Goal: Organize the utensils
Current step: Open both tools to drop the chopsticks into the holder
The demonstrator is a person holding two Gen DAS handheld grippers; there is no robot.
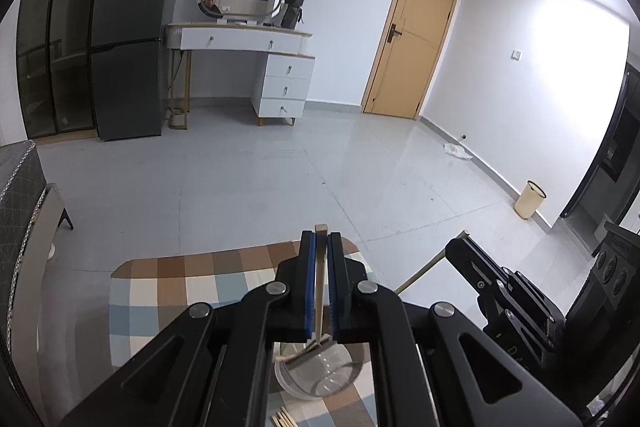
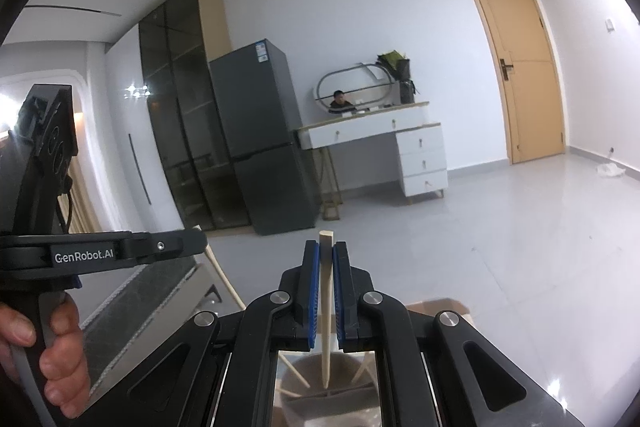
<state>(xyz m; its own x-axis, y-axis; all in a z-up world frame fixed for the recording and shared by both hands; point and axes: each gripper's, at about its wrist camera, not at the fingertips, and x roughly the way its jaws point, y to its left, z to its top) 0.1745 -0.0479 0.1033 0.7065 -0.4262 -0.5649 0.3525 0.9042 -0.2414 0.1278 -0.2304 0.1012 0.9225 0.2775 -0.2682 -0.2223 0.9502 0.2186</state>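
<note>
My left gripper [image 1: 321, 239] is shut on a pale wooden chopstick [image 1: 319, 291] that stands upright between its blue pads. The chopstick's lower end hangs over a clear glass cup [image 1: 320, 375] on the checked tablecloth [image 1: 168, 291]. My right gripper [image 1: 456, 246] is at the right, shut on a second chopstick [image 1: 420, 275]. In the right wrist view, the right gripper [image 2: 326, 247] clamps that chopstick [image 2: 327, 307], whose tip points down into the cup [image 2: 304, 407], where other chopsticks [image 2: 294, 371] lean. The left gripper [image 2: 202, 241], held by a hand [image 2: 56, 347], carries its chopstick [image 2: 224, 279].
Several loose chopsticks [image 1: 284, 419] lie on the cloth in front of the glass. A grey upholstered seat [image 1: 20, 195] is at the table's left. Across the tiled floor stand a dark fridge [image 1: 132, 39], a white dressing table [image 1: 280, 67], a wooden door [image 1: 416, 43] and a cream bin [image 1: 530, 199].
</note>
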